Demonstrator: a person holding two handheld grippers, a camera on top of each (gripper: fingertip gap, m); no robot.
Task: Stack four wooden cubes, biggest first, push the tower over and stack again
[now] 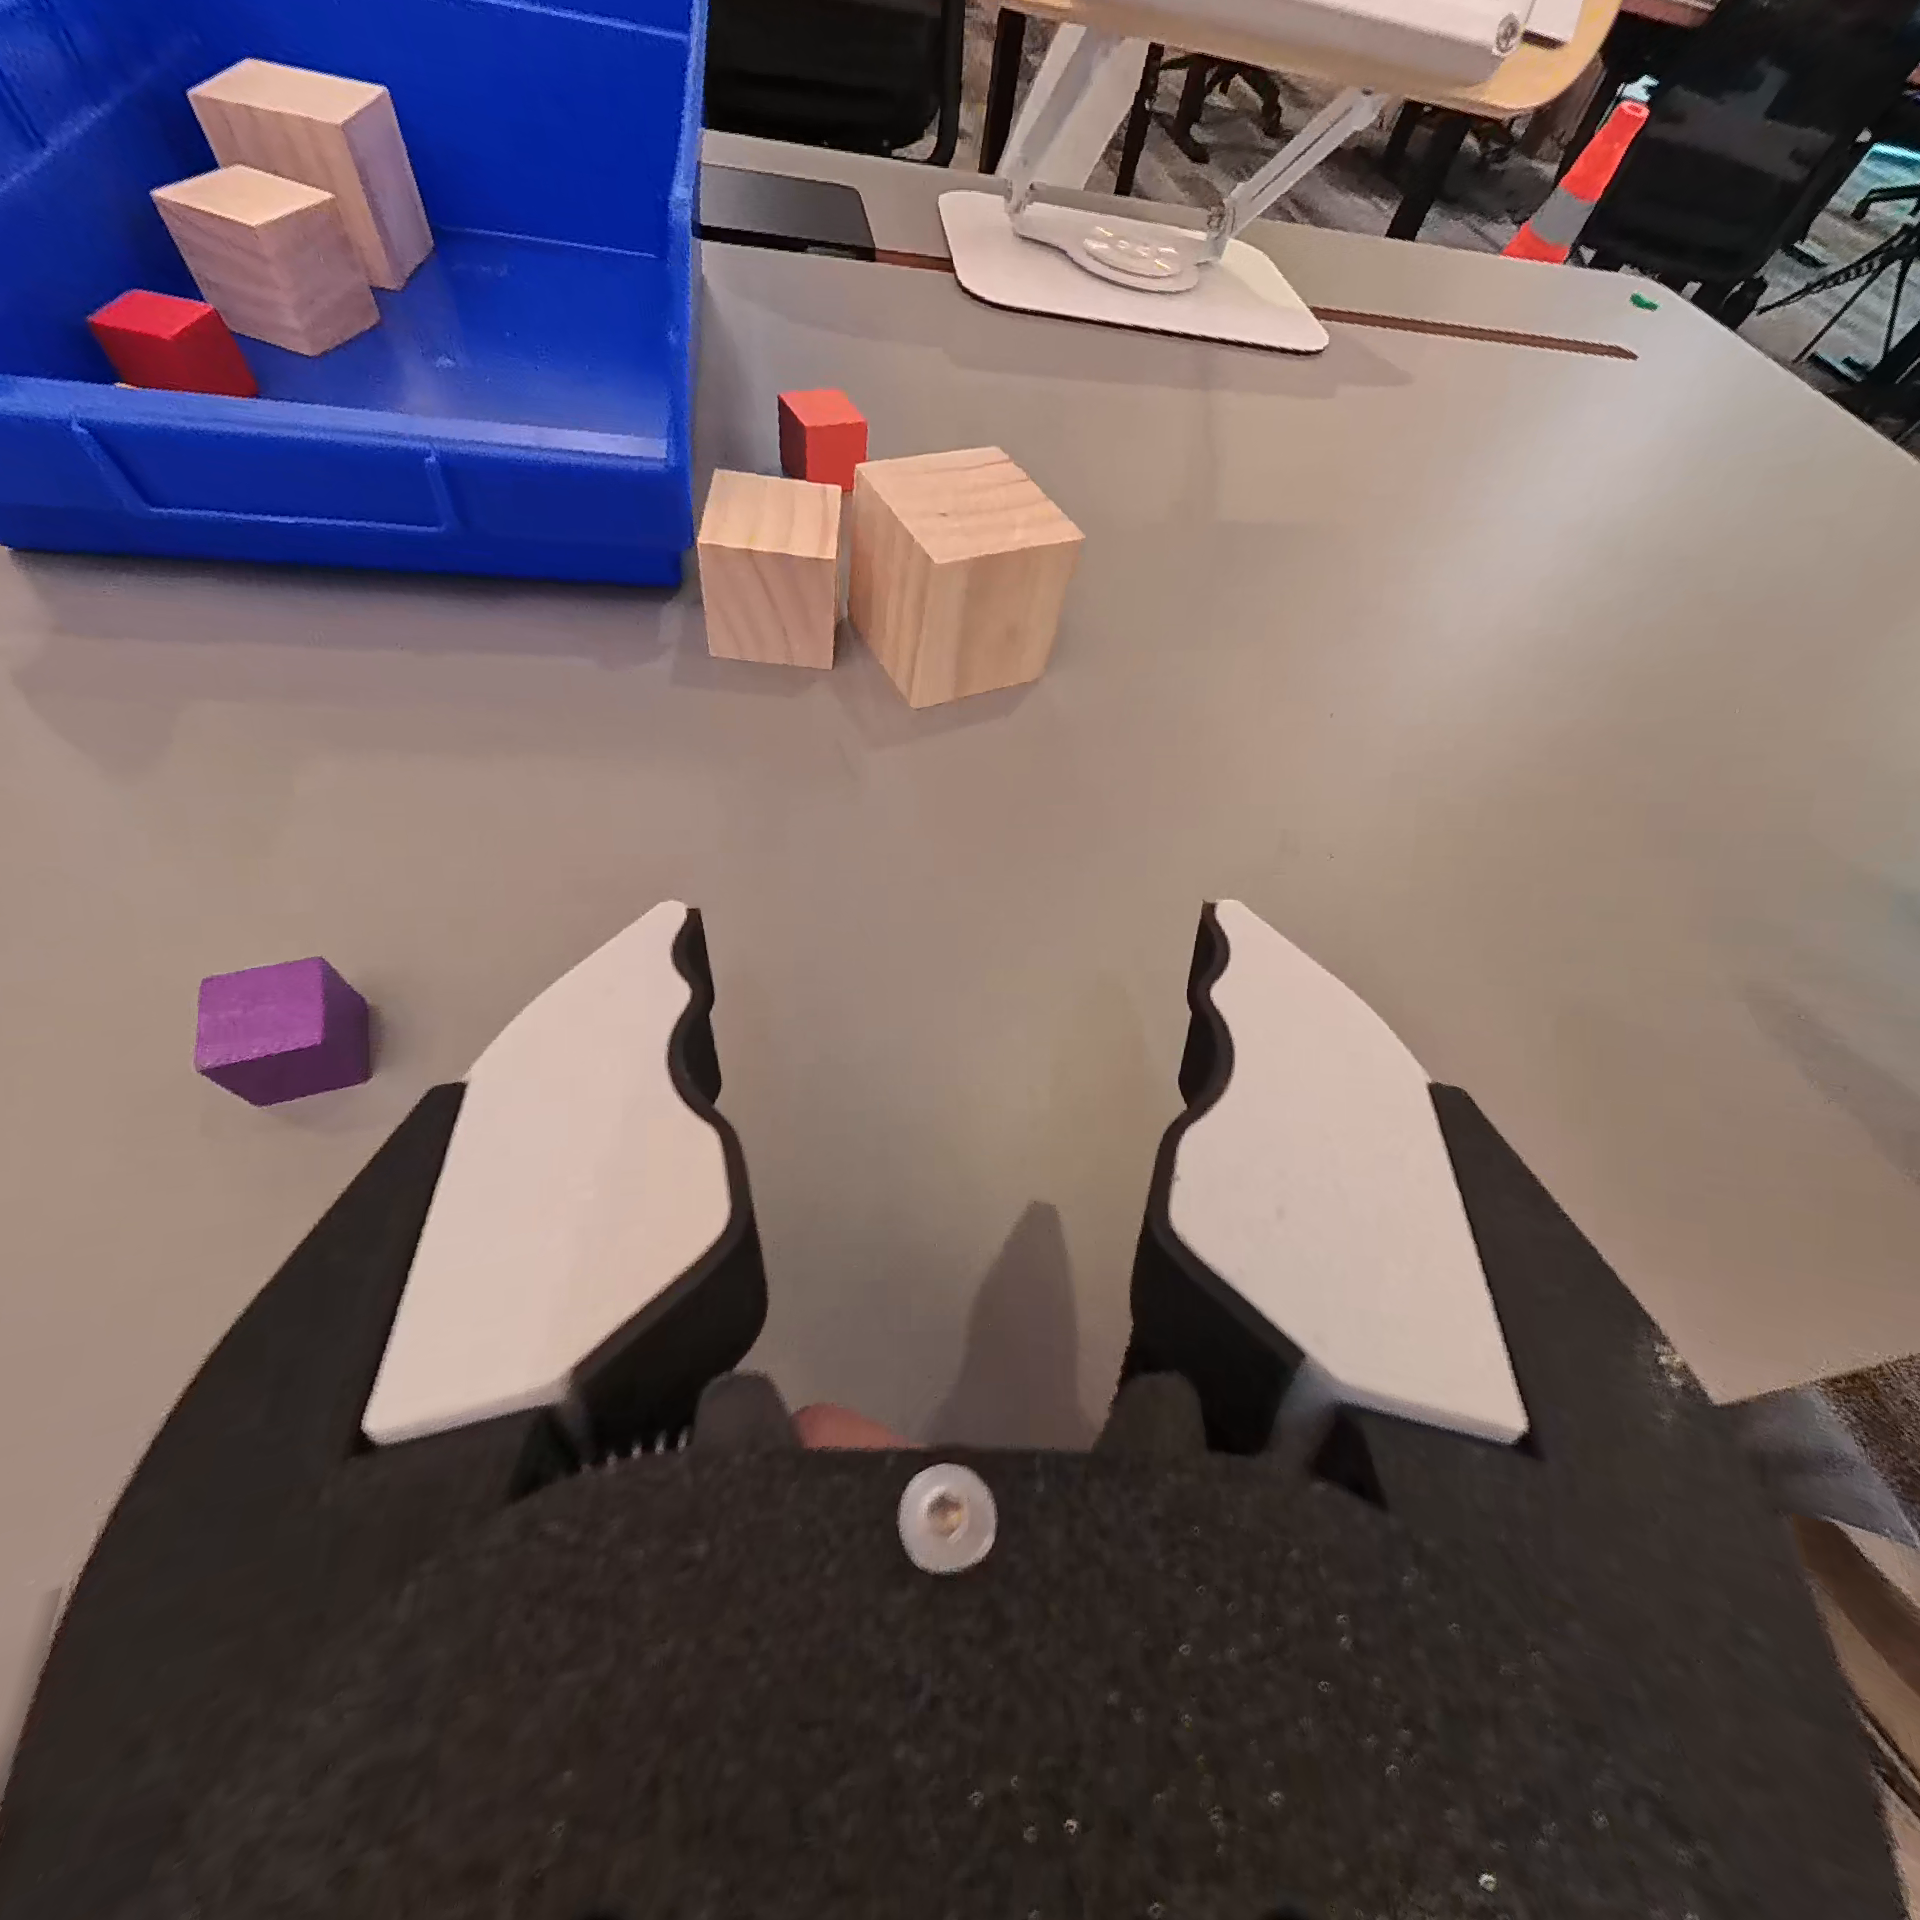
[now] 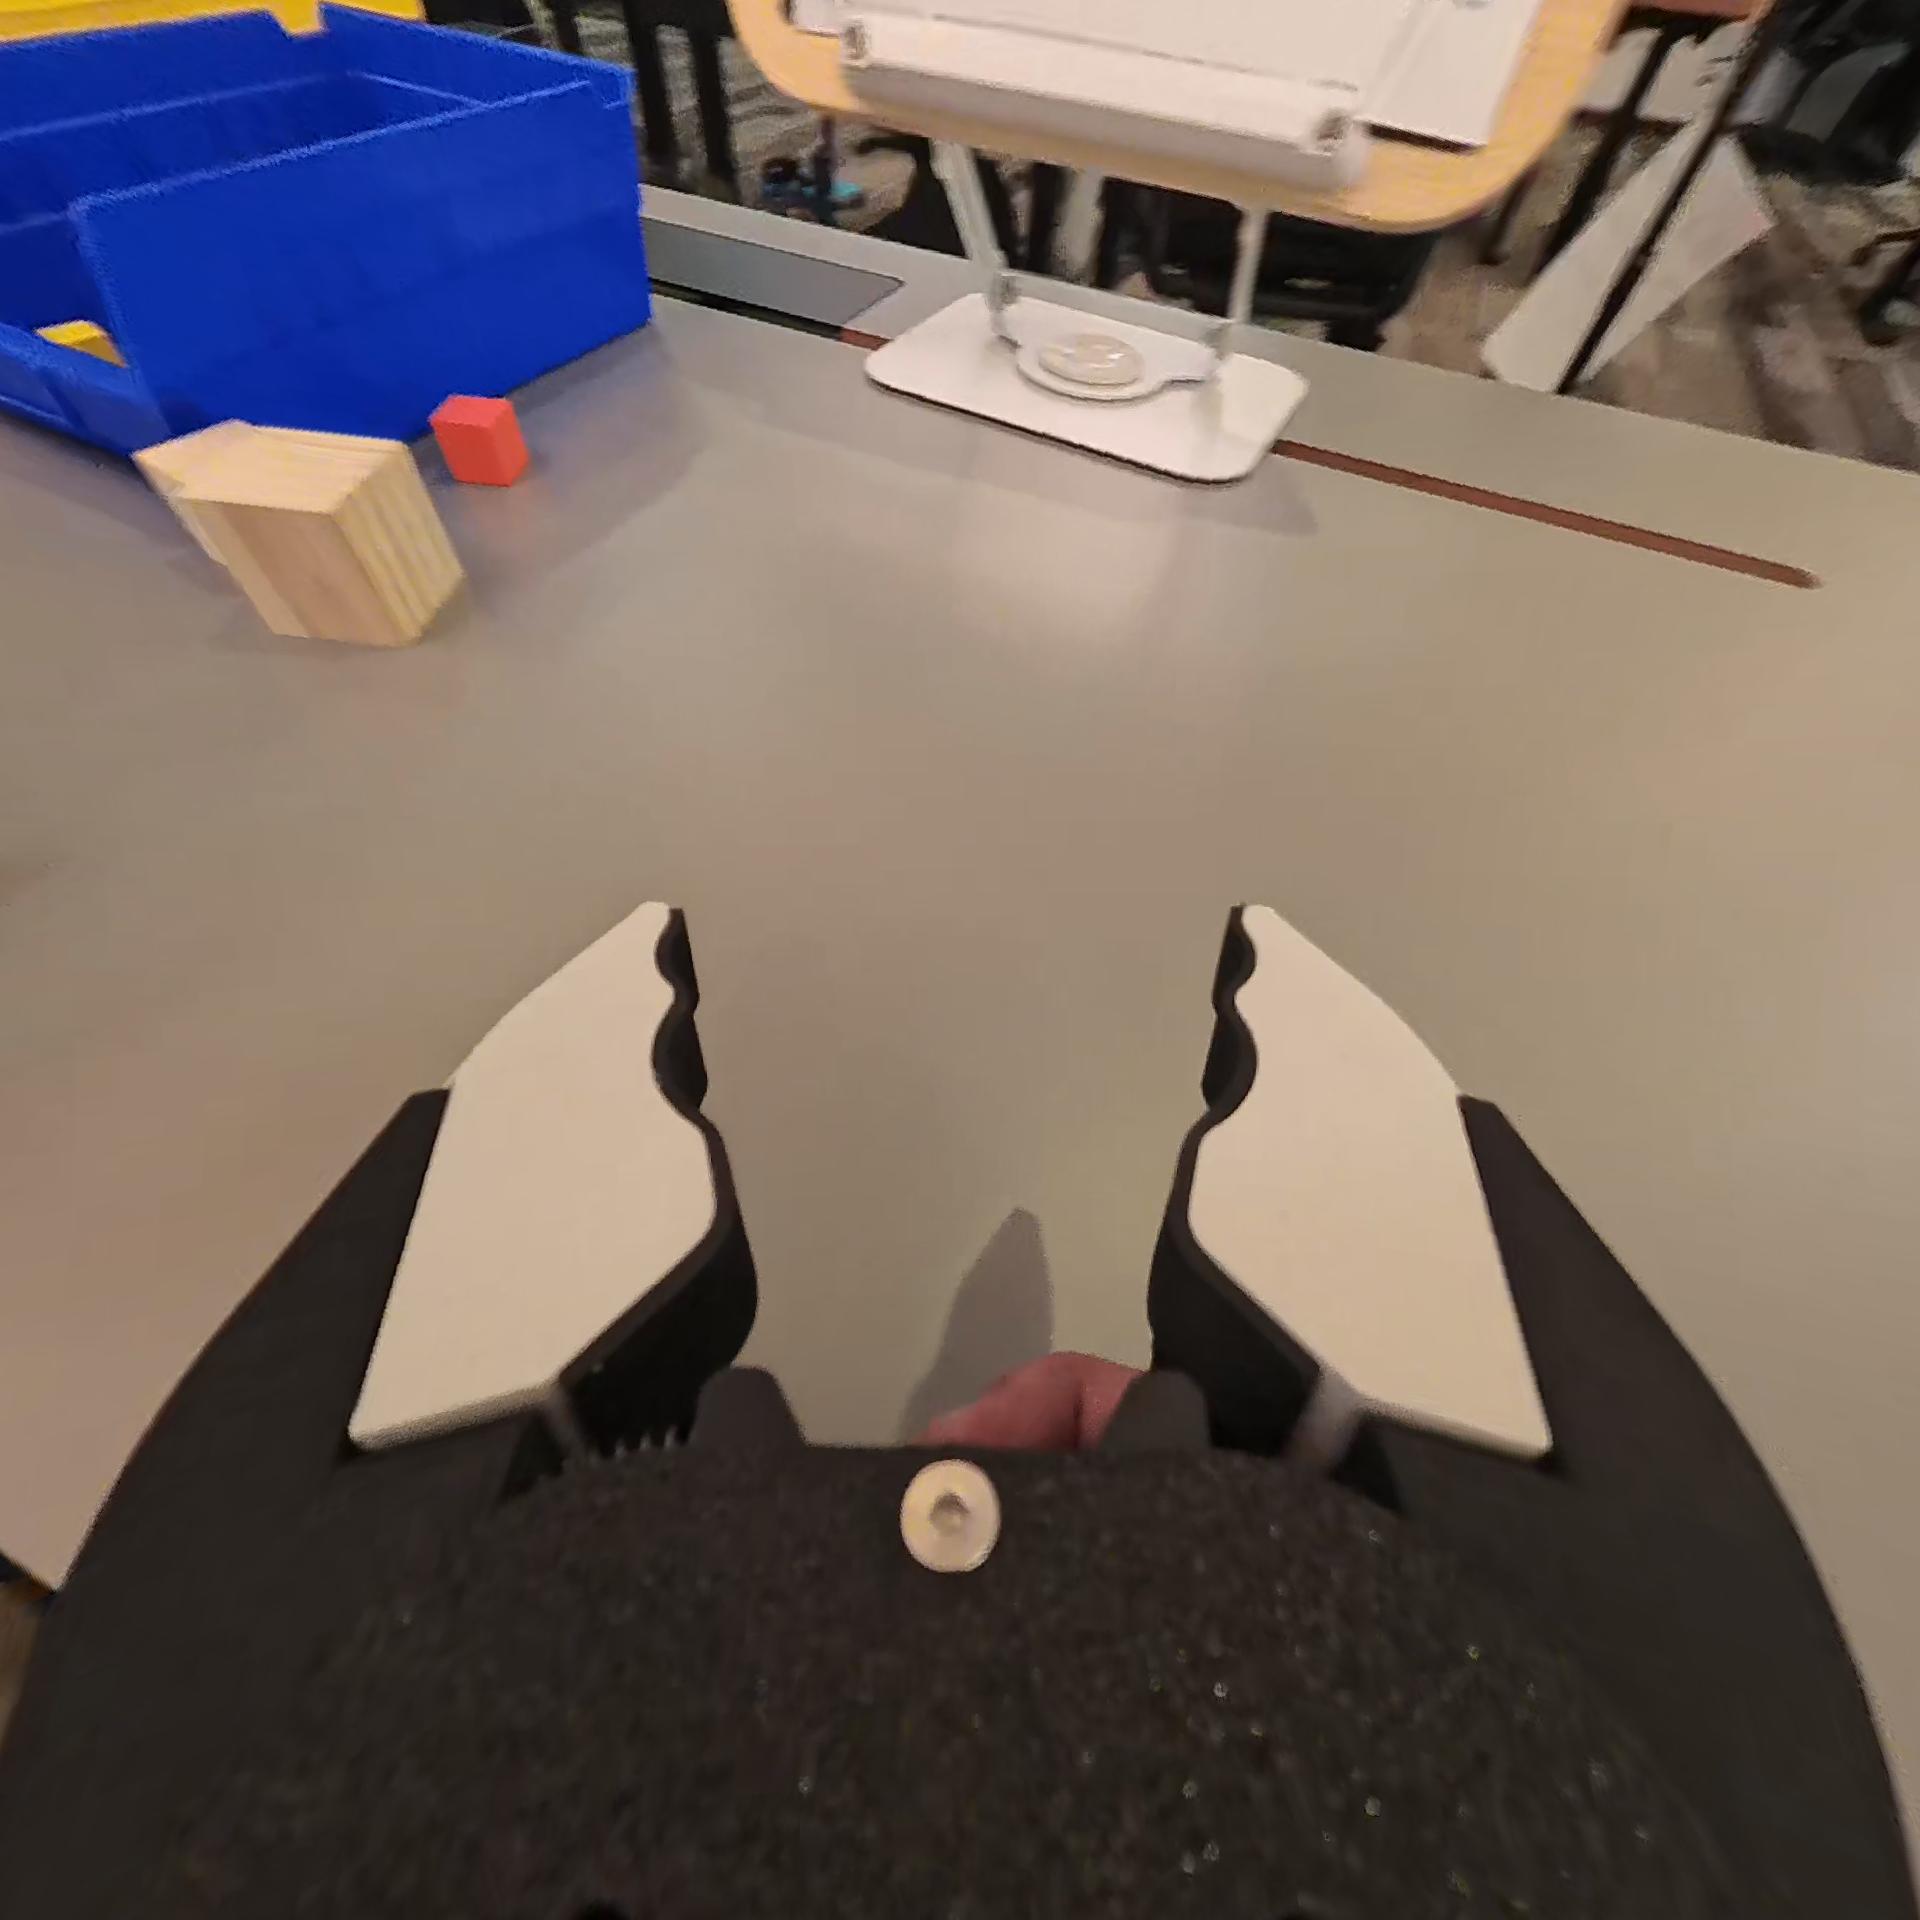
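No words, numbers or signs to read anywhere. Plain wood on the big cube (image 1: 961, 577) and the smaller cube (image 1: 769, 566). Plain paint on the red cube (image 1: 823, 436) and the purple cube (image 1: 281, 1029). Nothing printed on the blue bin (image 1: 343, 488). Too blurry to tell on the white stand (image 1: 1138, 272).

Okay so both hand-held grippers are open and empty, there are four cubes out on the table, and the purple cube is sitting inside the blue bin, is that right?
Not quite. The purple cube is not in the blue bin; it sits alone on the grey table, as the left wrist view shows. The rest holds: the left hand-held gripper and the right hand-held gripper are open and empty, and four cubes are on the table.
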